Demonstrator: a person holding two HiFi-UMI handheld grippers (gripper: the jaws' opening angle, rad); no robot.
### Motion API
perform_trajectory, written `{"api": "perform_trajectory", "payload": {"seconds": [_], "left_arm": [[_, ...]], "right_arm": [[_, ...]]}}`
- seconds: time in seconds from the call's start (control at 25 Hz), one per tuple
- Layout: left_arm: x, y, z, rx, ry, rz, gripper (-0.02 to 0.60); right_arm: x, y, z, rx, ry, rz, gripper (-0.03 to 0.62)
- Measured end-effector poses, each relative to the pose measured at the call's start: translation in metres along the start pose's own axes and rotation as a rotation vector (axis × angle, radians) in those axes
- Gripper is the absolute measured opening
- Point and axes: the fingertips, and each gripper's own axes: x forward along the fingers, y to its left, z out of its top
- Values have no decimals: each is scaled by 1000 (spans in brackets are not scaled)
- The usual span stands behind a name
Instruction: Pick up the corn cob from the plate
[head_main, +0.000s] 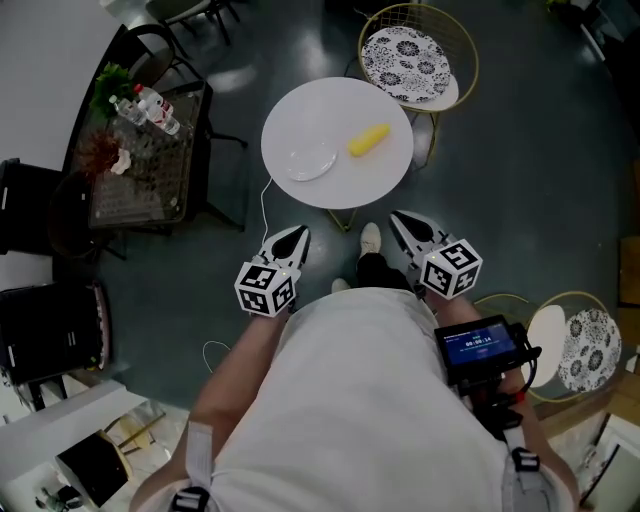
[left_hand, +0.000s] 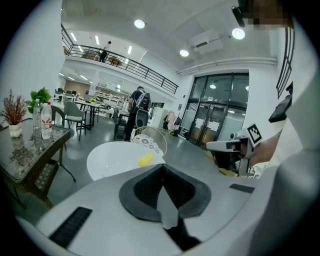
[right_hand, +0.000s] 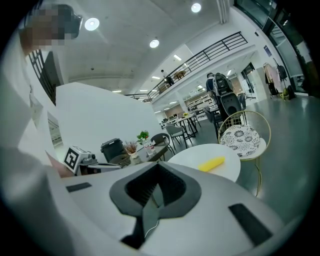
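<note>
A yellow corn cob (head_main: 368, 140) lies on the round white table (head_main: 300, 110), just right of a white plate (head_main: 308, 160) and not on it. Both grippers hang in front of my body, short of the table's near edge. The left gripper (head_main: 299, 234) is shut and empty. The right gripper (head_main: 396, 217) also looks shut with nothing in it. From the left gripper view the corn cob (left_hand: 146, 159) shows far beyond the closed jaws, and my right gripper (left_hand: 227, 147) is off to the side. The right gripper view has the corn cob (right_hand: 211, 164) on the table (right_hand: 192, 156) ahead.
A gold wire chair with a patterned cushion (head_main: 408, 55) stands behind the table. A glass side table (head_main: 140, 160) with bottles and plants is at the left. A second patterned chair (head_main: 582, 345) is at the right. My shoes (head_main: 370, 238) are by the table's base.
</note>
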Motion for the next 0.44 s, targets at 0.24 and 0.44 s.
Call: {"api": "perform_trajectory", "payload": {"seconds": [0.24,0.44], "left_arm": [[12,3,5,9,7,-7,8],[42,22,10,1,19,-3,8]], "right_arm": [[7,-6,1,-4,10,0,8],[31,-33,2,-4,31,-1,8]]}}
